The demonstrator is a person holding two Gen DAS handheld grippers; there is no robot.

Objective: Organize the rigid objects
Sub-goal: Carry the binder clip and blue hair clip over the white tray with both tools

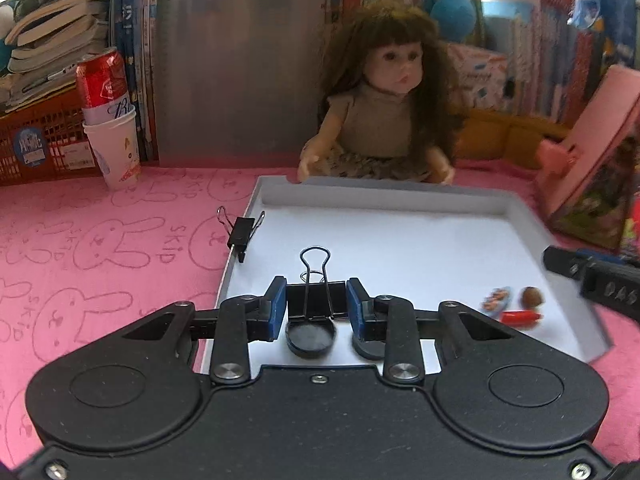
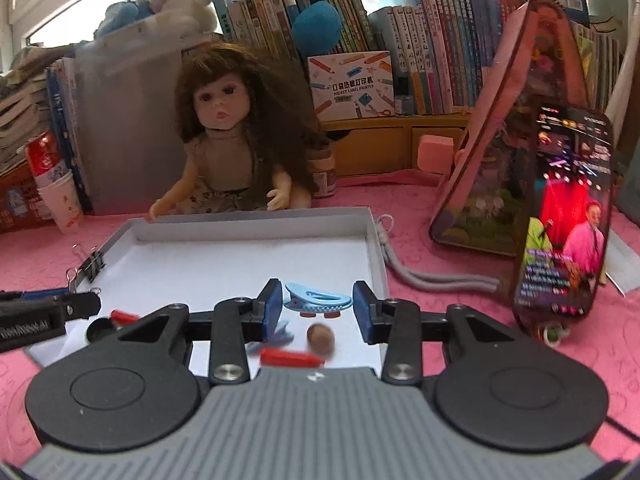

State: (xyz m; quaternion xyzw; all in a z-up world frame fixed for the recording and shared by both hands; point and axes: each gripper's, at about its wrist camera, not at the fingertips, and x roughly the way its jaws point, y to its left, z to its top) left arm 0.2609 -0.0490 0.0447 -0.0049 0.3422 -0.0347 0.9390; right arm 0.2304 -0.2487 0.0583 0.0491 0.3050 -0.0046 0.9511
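The shallow white cardboard tray (image 1: 384,196) lies on the pink rabbit-print cloth (image 1: 100,248), its raised rim closing the far side at twelve o'clock and both flanks, while most of its white floor is bare. A small black binder clip (image 1: 241,231) sits on the left rim at ten o'clock. Beyond the far rim a brown-haired doll (image 1: 384,112) sits close against the tray, and a pink house-shaped box (image 2: 516,152) with a lit phone (image 2: 568,216) crowds the right side at two o'clock. Both grippers point down over the near half of the tray. The left gripper (image 1: 317,304) is clenched on a large black binder clip (image 1: 316,296), its blue pads pressing the clip's sides and its wire handle standing toward twelve o'clock. The right gripper (image 2: 317,308) holds a light-blue plastic clip (image 2: 316,300) between its pads, lying crosswise. On the tray floor below lie a round black lid (image 1: 311,338), a red cylindrical piece (image 2: 290,358), a brown nut-like ball (image 2: 320,338) and a small blue printed piece (image 1: 496,300), blurred, at four o'clock of the left jaws.
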